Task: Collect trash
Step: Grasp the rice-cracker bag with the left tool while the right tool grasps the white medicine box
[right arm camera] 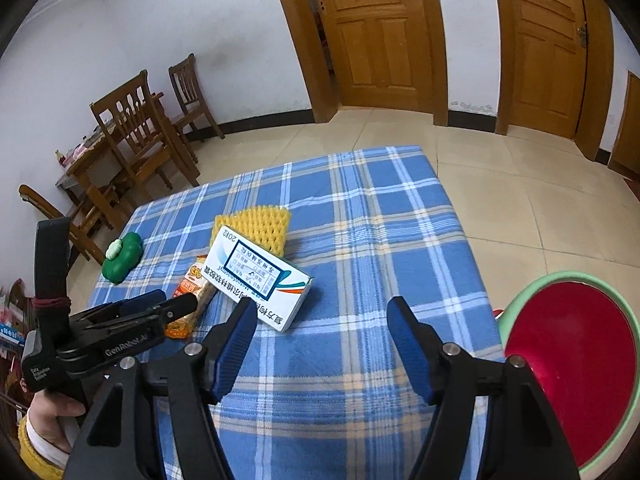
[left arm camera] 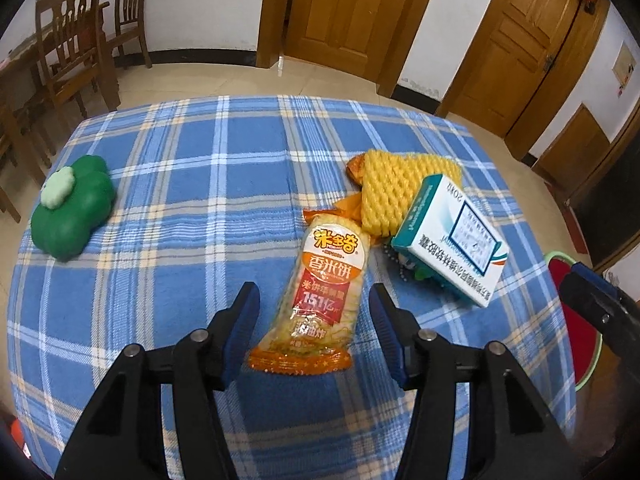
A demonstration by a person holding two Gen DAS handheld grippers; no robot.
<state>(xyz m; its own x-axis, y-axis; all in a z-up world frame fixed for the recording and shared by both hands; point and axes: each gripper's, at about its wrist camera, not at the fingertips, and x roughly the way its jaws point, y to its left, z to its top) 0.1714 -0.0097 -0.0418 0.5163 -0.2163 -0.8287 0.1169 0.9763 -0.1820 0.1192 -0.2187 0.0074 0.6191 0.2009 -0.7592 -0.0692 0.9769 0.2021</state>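
Observation:
An orange and clear rice-cracker wrapper point(left arm camera: 320, 292) lies on the blue plaid tablecloth point(left arm camera: 192, 168). My left gripper point(left arm camera: 314, 312) is open, its fingers on either side of the wrapper's lower half and apart from it. Behind lie a yellow foam fruit net point(left arm camera: 396, 192) and a white and teal medicine box point(left arm camera: 452, 240). My right gripper point(right arm camera: 322, 324) is open and empty above bare cloth, just right of the box point(right arm camera: 256, 280). The net point(right arm camera: 260, 224) and wrapper point(right arm camera: 192, 284) show there too, the wrapper partly hidden by the left gripper point(right arm camera: 160, 308).
A green clover-shaped toy point(left arm camera: 72, 208) sits at the table's left; it also shows in the right wrist view point(right arm camera: 122, 256). A red basin with a green rim point(right arm camera: 572, 364) stands off the table's right edge. Wooden chairs point(left arm camera: 72, 52) and doors point(left arm camera: 352, 12) stand beyond.

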